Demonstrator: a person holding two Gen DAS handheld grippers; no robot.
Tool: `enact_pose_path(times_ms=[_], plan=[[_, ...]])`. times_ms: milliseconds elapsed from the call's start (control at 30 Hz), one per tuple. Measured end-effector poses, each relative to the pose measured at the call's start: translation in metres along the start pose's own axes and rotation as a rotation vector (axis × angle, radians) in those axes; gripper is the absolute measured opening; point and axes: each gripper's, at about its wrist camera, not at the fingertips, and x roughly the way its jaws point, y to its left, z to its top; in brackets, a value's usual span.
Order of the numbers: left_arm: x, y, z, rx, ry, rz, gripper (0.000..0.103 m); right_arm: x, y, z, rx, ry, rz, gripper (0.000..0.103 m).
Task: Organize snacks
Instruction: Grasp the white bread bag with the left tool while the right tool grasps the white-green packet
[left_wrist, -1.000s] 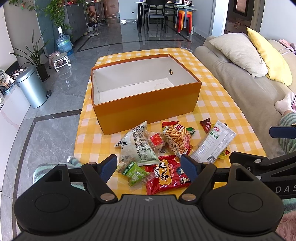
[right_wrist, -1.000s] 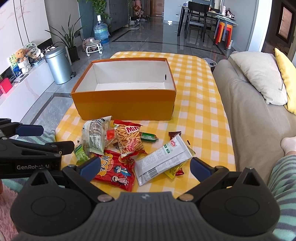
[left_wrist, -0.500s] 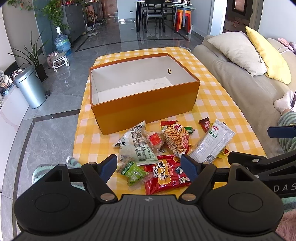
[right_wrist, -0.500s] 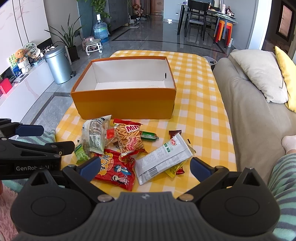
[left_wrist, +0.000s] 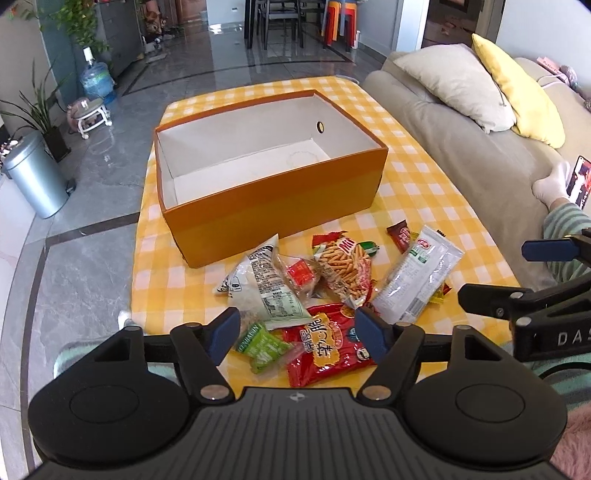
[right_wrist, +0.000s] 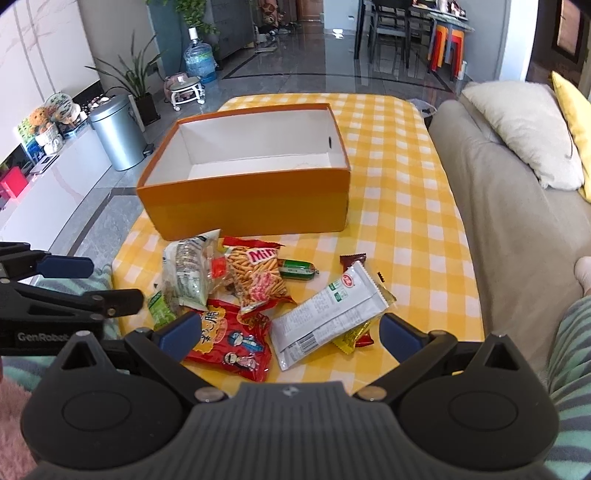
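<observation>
Yellow-and-white checked cloth covers the table (left_wrist: 413, 184), giving one flat surface for sorting; on it an orange cardboard box (left_wrist: 273, 206) stands open and bare inside, apparently the destination for the snacks; just in front of it the snack pile (right_wrist: 258, 295) lies loose and overlapping, nothing yet packed; a long white packet (right_wrist: 328, 317) rests across smaller wrappers, beside a red bag (left_wrist: 328, 347) and a small green packet (left_wrist: 264, 345); the left gripper (left_wrist: 299, 328) and right gripper (right_wrist: 291, 332) both hover over the pile's near edge, jaws spread wide, holding nothing, seemingly poised to choose.
</observation>
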Motion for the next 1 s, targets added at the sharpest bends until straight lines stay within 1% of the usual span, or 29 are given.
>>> enact_pose_path(times_ms=[33,133,167,267,300,400,467,533,567,633,733,867,1000], plan=[[0.003,0.004,0.003,-0.014,0.01,-0.01,0.08,0.004,-0.003,0.002,0.005,0.006,0.006,0.097],[0.015,0.016,0.011,-0.078,0.044,-0.034,0.08,0.018,-0.011,0.007,0.021,0.041,0.03,0.089],[0.019,0.019,0.014,-0.101,0.057,-0.029,0.08,0.025,-0.015,0.008,0.041,0.057,0.037,0.083],[0.035,0.026,0.022,-0.147,0.076,-0.005,0.08,0.047,-0.029,0.012,0.134,0.121,0.051,0.075],[0.04,0.028,0.025,-0.162,0.081,0.002,0.081,0.055,-0.033,0.013,0.169,0.143,0.052,0.074],[0.06,0.034,0.03,-0.213,0.113,0.018,0.082,0.078,-0.043,0.012,0.266,0.193,0.056,0.074],[0.074,0.037,0.031,-0.244,0.133,0.022,0.083,0.092,-0.048,0.012,0.312,0.217,0.043,0.074],[0.088,0.04,0.031,-0.277,0.161,0.029,0.083,0.105,-0.052,0.011,0.356,0.245,0.022,0.077],[0.095,0.043,0.03,-0.299,0.169,0.03,0.083,0.111,-0.055,0.011,0.384,0.258,0.022,0.08],[0.107,0.048,0.028,-0.347,0.188,0.041,0.083,0.122,-0.06,0.009,0.44,0.281,0.031,0.081],[0.119,0.055,0.025,-0.396,0.19,0.059,0.083,0.137,-0.062,0.007,0.487,0.301,0.028,0.081],[0.133,0.056,0.025,-0.378,0.211,0.096,0.083,0.148,-0.062,0.007,0.512,0.301,0.022,0.08],[0.143,0.054,0.026,-0.356,0.205,0.093,0.084,0.158,-0.062,0.009,0.538,0.288,0.031,0.081]])
